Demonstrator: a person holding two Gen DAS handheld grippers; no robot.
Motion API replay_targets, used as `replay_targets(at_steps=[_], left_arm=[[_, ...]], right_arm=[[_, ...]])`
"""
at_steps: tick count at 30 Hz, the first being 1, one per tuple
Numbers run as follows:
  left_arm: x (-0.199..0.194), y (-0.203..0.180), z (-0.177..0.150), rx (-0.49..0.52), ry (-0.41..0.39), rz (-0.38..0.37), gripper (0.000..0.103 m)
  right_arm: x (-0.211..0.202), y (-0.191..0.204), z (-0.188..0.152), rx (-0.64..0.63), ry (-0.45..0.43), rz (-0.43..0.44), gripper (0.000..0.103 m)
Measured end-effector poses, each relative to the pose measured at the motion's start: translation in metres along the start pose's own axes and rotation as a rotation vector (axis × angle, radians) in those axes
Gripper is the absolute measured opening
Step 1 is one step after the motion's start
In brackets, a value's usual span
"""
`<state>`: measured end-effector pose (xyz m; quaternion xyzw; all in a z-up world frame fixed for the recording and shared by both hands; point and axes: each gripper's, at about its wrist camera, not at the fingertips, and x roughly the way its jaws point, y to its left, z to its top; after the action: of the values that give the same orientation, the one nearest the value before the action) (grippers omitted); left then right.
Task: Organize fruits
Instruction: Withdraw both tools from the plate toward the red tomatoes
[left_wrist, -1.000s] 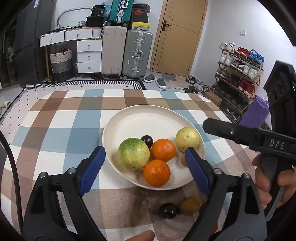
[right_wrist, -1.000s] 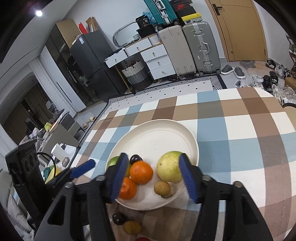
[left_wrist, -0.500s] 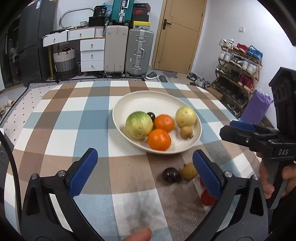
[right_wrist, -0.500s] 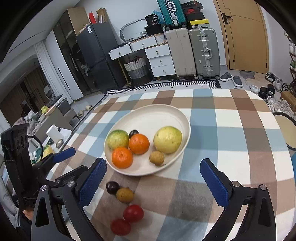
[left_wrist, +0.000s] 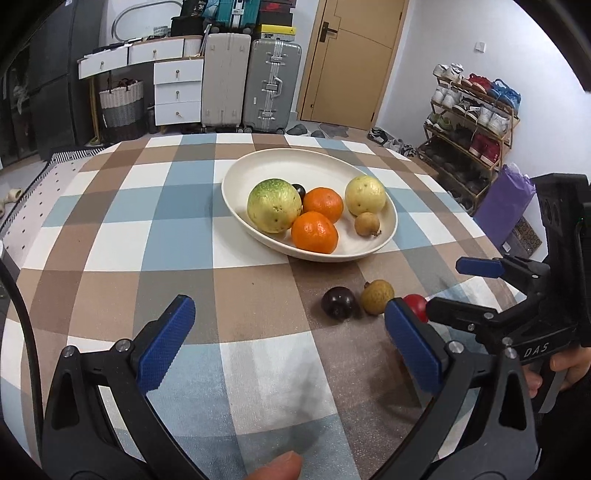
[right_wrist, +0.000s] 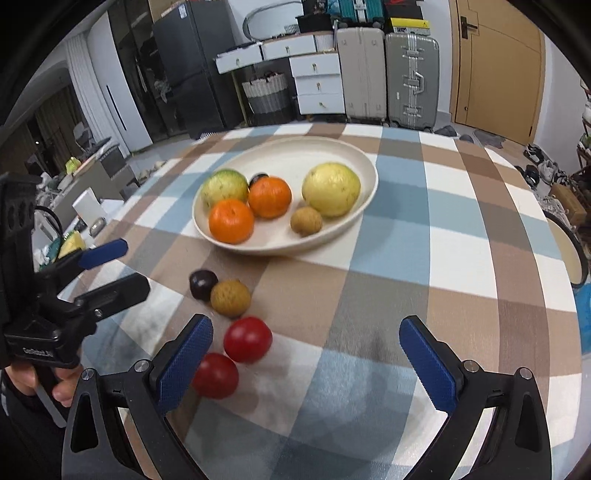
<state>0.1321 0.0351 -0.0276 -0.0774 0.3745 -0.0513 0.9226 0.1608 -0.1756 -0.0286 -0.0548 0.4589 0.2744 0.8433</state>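
Home: suitcases (left_wrist: 251, 81), shoe rack (left_wrist: 469, 122), drawers (left_wrist: 177, 92), fridge (right_wrist: 192, 70).

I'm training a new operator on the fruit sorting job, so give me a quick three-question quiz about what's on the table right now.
1. True or false: the right claw is shut on a red fruit.
2. How many fruits lie on the checked tablecloth outside the white plate?
3. Multiple choice: which fruit on the plate lies nearest the dark plum on the cloth? A) yellow guava B) front orange C) green guava

Key: 1 false, both claws are open and empty, including the left claw; 2 four; 3 B.
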Motion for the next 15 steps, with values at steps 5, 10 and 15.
replay_targets(at_steps=[5, 10, 15], left_arm=[[0.003, 0.003, 0.0, -0.016, 0.002, 0.011, 0.102], [0.006, 0.011, -0.001, -0.037, 0.015, 0.012, 0.102], [0.008, 0.014, -0.001, -0.045, 0.018, 0.017, 0.102]], right_arm=[[0.01, 0.002, 0.0, 0.035, 0.045, 0.004, 0.103], [0.025, 0.014, 0.003, -0.004, 0.082, -0.06, 0.103], [0.034, 0.019, 0.007, -0.007, 0.106, -0.099, 0.103]])
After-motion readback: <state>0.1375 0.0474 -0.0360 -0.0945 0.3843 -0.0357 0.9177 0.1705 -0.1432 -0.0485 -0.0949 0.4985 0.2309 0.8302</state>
